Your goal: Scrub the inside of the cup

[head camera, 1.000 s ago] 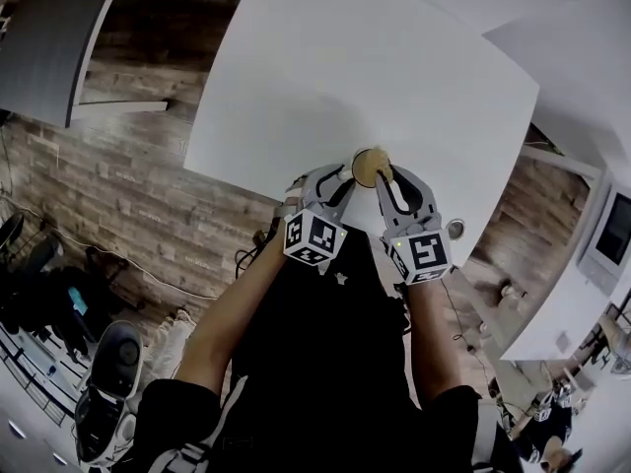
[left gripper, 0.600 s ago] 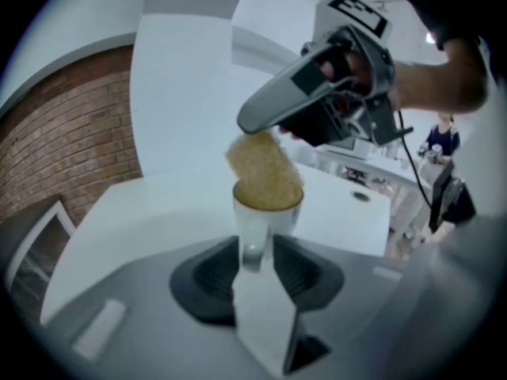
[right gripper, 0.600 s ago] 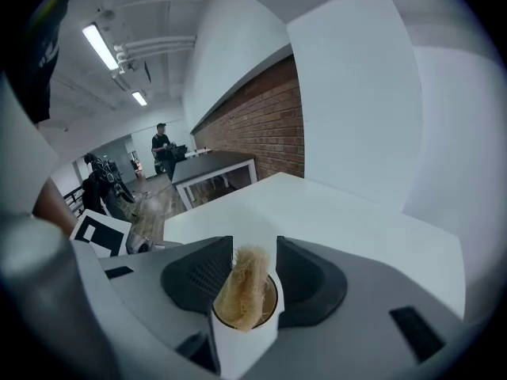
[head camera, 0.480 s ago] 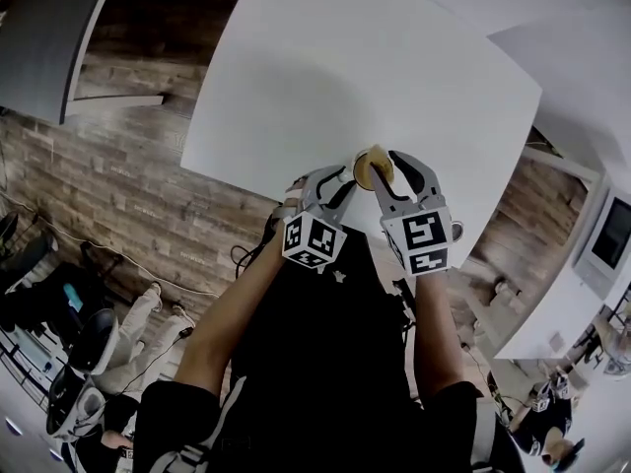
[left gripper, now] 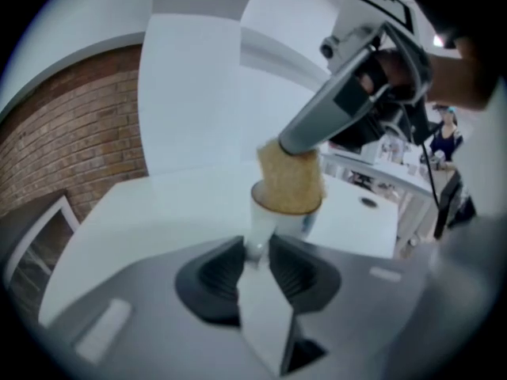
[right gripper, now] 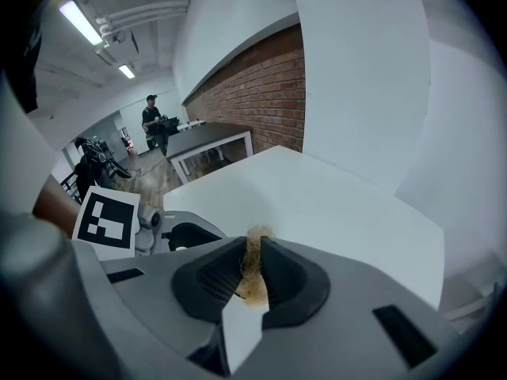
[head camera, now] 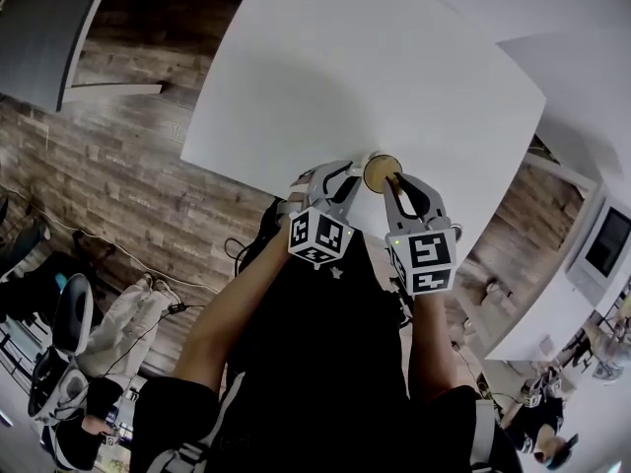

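At the tabletop's (head camera: 325, 67) near edge, the cup (head camera: 375, 166) stands between both grippers. Left gripper (left gripper: 255, 248) jaws, just narrowed, clamp its side. Right gripper (right gripper: 253, 248) jaws, just re-closed, pinch the scrubber (right gripper: 255, 291) — hard shoving could tip the cup off.

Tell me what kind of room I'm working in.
Probably a shared office or lab workspace. There are several plain white tables, ceiling strip lights, and a person standing by a dark table farther off.
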A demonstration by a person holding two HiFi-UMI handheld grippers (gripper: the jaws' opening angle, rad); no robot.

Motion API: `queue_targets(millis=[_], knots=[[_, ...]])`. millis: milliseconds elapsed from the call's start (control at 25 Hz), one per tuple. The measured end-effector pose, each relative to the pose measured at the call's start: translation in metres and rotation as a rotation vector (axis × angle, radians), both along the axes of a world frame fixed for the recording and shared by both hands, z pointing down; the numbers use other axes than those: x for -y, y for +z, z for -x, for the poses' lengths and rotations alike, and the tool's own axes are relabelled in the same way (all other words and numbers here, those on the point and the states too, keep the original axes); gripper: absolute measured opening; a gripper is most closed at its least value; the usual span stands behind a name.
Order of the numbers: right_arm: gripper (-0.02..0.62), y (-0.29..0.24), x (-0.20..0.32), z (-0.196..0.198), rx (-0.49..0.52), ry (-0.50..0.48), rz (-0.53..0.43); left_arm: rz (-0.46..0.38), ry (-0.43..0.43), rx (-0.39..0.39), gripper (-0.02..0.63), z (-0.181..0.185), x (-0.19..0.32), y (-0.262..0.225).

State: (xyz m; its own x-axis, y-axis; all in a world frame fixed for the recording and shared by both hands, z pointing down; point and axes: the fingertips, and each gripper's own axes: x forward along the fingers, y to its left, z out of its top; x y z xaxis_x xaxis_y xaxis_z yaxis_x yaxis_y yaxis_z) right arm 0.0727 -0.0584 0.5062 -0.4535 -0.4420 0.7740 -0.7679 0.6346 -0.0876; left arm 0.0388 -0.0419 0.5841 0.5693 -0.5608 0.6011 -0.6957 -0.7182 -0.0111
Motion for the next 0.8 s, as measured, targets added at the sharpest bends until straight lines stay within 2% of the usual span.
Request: queue_targets(millis=[280,480,640,800], knots=[[0.046,0.027,0.0,0.002,-0.042,-0.002,0.049,0.016,0.014,-0.017,0.098,-0.002,-0.004,0.0],[0.046,0.048,-0.007,0.007,-0.125,-0.054,0.083,0.028,0.003,-0.013,0.098,-0.003,-0.004,-0.001],[0.046,0.058,-0.01,0.007,-0.21,-0.101,0.151,0.031,-0.013,-0.013,0.098,-0.003,-0.005,-0.001],[0.044,0.065,-0.009,0.009,-0.236,-0.132,0.182,0.031,-0.028,-0.018,0.098,-0.002,-0.005,0.0]])
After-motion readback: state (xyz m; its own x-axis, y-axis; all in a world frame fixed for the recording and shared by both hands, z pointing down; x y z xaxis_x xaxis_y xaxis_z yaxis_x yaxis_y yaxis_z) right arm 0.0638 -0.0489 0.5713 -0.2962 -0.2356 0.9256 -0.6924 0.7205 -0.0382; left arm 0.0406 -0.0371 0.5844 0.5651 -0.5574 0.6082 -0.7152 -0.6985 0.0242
